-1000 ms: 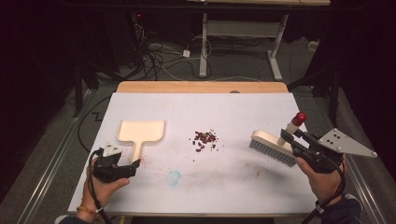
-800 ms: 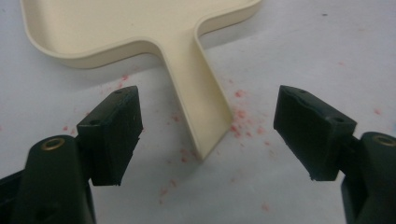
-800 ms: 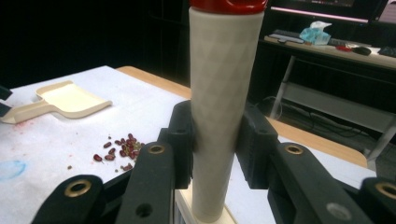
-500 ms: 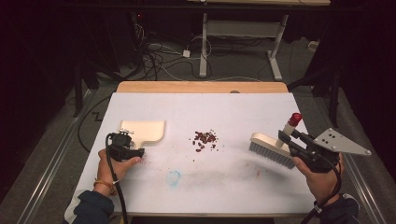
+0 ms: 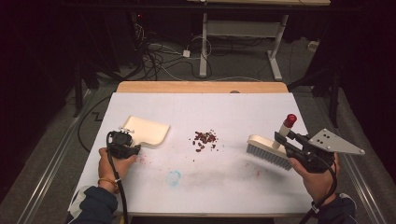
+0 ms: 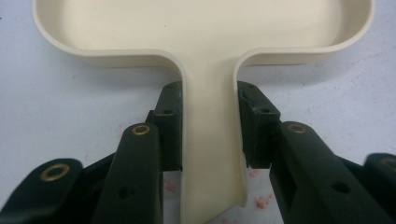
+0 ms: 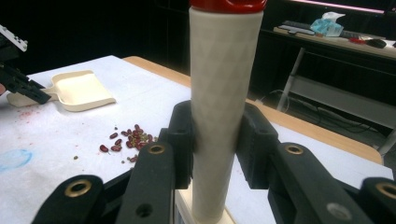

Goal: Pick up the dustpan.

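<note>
A cream dustpan point(image 5: 148, 130) lies on the white table point(image 5: 224, 196) at the left, its handle pointing toward the person. My left gripper point(image 5: 131, 141) has just been closing and is now shut on that handle point(image 6: 210, 140); both pads press its sides in the left gripper view point(image 6: 210, 109). A small heap of dark red beans point(image 5: 204, 138) sits mid-table. My right gripper point(image 5: 283, 136) is shut on the cream, red-capped handle point(image 7: 224, 93) of a hand brush point(image 5: 267, 150), bristles down, to the right of the beans.
A blue smudge point(image 5: 173, 177) and faint red stains mark the table's near side. A wooden strip point(image 5: 201, 87) runs along the far edge. Beyond it are floor cables point(image 5: 159, 56) and a desk frame point(image 5: 238, 32).
My left gripper moved up to the dustpan's handle and closed on it. The right gripper and the brush stayed put.
</note>
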`<state>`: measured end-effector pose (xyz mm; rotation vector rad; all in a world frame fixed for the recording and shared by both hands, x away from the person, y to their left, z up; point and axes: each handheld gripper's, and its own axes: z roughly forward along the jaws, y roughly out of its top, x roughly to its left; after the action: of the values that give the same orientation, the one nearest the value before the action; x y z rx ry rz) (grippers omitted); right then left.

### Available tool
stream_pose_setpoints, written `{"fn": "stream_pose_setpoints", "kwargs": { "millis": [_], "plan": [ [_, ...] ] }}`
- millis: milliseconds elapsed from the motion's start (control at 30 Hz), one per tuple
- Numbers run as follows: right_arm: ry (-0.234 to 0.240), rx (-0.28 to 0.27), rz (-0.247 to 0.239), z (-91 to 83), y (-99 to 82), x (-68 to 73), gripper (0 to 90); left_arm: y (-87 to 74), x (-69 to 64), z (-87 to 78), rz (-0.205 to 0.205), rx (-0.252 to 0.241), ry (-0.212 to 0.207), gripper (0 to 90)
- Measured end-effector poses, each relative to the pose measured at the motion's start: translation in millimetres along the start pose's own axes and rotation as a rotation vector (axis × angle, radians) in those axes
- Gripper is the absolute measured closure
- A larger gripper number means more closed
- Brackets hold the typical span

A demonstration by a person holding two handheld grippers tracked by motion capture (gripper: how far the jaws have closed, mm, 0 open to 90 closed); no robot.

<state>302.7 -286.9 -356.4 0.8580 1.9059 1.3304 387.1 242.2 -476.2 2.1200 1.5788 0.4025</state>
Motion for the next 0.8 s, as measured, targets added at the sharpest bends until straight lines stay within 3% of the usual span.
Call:
{"fn": "stream_pose_setpoints", "kwargs": {
  "millis": [333,667,800],
  "plan": [
    [-0.014,-0.007,0.005,-1.0,-0.5,-2.2,70.3,2.9,-2.1,-8.4,0.069,0.005,0.003,64.0],
    [-0.013,-0.007,0.012,0.2,-2.6,-3.9,70.3,3.9,-11.3,-39.1,0.176,-0.009,-0.013,64.1],
    [-0.014,-0.009,0.011,0.7,-2.8,-3.8,70.3,0.0,-18.4,-51.0,0.219,0.008,-0.043,64.1]
  ]
}}
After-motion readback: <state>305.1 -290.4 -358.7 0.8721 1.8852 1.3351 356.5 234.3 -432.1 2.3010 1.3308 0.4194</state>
